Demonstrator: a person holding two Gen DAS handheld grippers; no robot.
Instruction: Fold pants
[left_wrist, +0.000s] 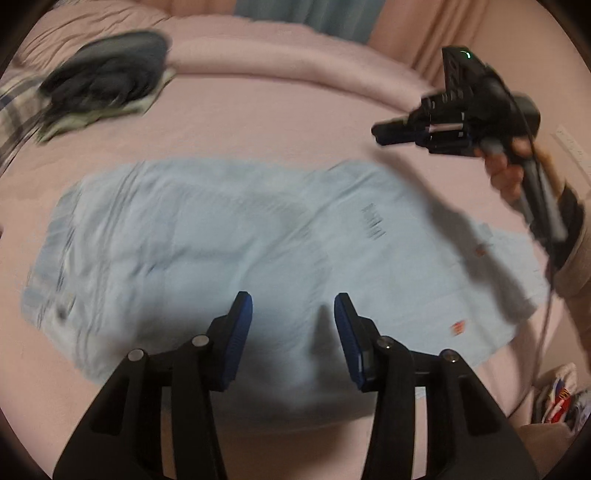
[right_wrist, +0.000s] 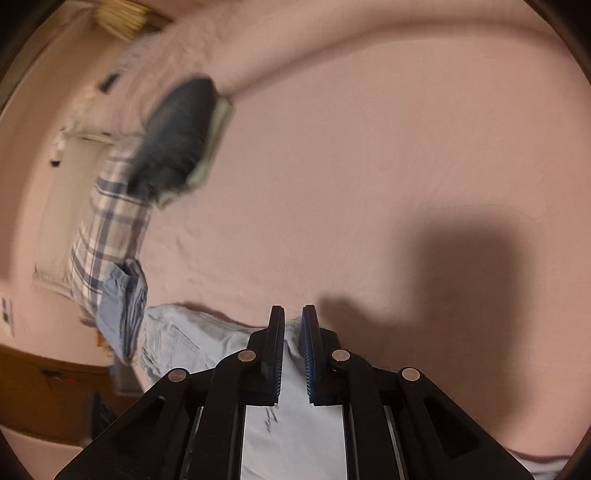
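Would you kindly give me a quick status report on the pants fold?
Left gripper open, above the pale blue pants. Right gripper nearly closed, holding nothing. Pants spread flat on the pink bed. Dark folded clothes sit well clear.

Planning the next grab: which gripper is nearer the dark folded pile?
Right. The right gripper hangs above the pants' far edge, facing the dark folded pile; the left gripper hangs over their near edge.
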